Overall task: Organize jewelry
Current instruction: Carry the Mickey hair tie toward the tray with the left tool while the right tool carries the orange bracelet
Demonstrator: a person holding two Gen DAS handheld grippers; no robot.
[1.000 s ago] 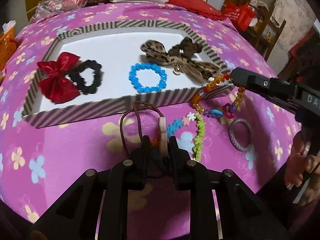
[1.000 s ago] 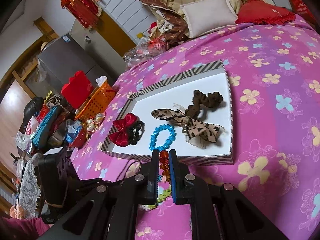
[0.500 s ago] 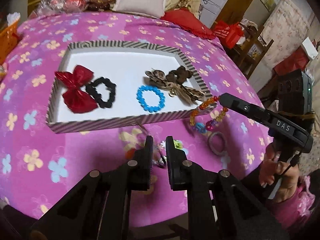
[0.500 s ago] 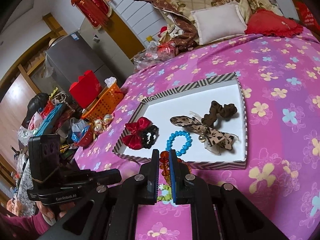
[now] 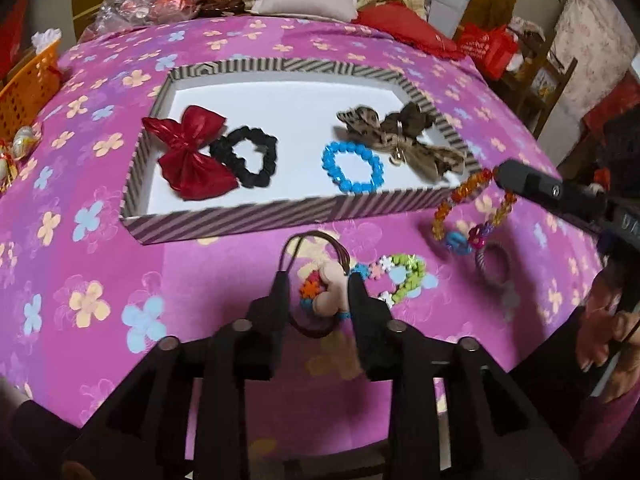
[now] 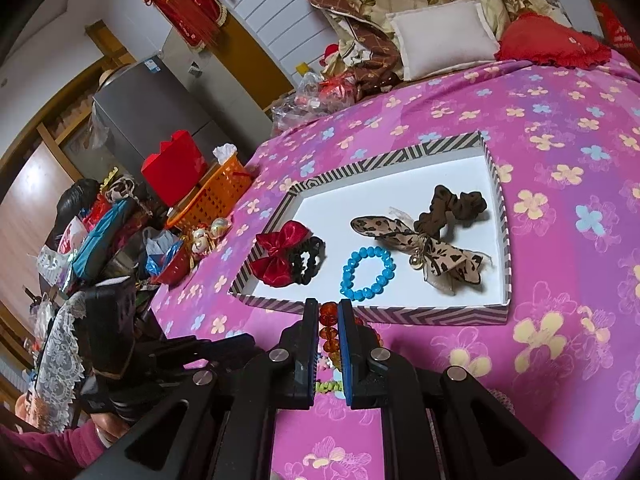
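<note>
Right tool (image 6: pixel 328 316) clenched on amber bead bracelet (image 5: pixel 466 192), hanging just outside striped tray (image 5: pixel 280 216); left tool (image 5: pixel 318 284) released around cord piece. Next: carry over rim, drop.

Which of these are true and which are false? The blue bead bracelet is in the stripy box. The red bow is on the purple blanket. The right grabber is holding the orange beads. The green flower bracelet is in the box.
1. The blue bead bracelet lies in the stripy box. True.
2. The red bow lies on the purple blanket. False: it is inside the box, beside the black scrunchie.
3. The right gripper holds the orange bead bracelet. True.
4. The green flower bracelet is in the box. False: it lies on the blanket, outside the box.
</note>
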